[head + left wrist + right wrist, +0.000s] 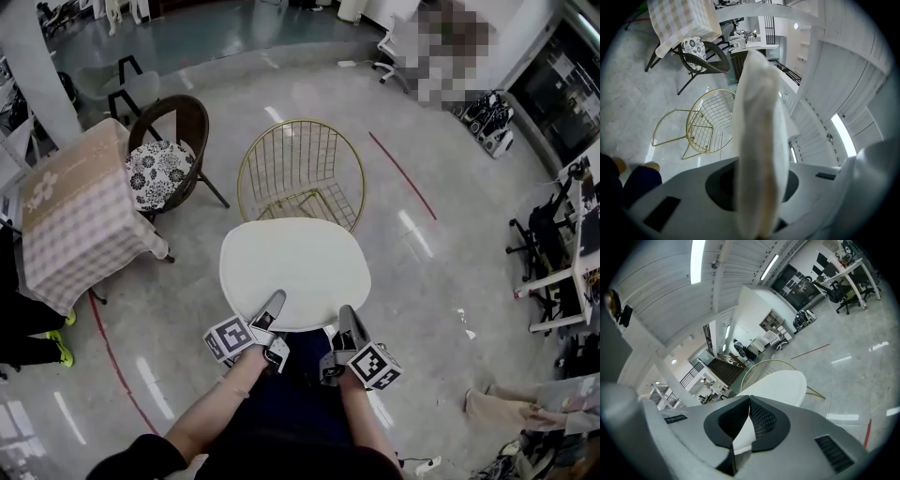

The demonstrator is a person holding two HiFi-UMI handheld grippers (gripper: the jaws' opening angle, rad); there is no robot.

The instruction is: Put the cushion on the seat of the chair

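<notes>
A round white cushion (295, 272) hangs flat in front of me, just short of the gold wire chair (300, 173). My left gripper (273, 307) is shut on the cushion's near edge at the left. My right gripper (348, 319) is shut on the same edge at the right. In the left gripper view the cushion (757, 136) stands edge-on between the jaws, with the gold chair (710, 124) on the floor beyond. In the right gripper view a thin fold of the cushion (780, 385) is pinched between the ribbed pads (761, 420), and the chair rim (773, 363) peeks out behind it.
A dark wicker chair (187, 122) with a patterned cushion (157, 169) stands left of the gold chair, beside a table with a checked cloth (80, 220). Red tape lines (403, 176) cross the glossy floor. Desks and office chairs (558, 253) line the right side.
</notes>
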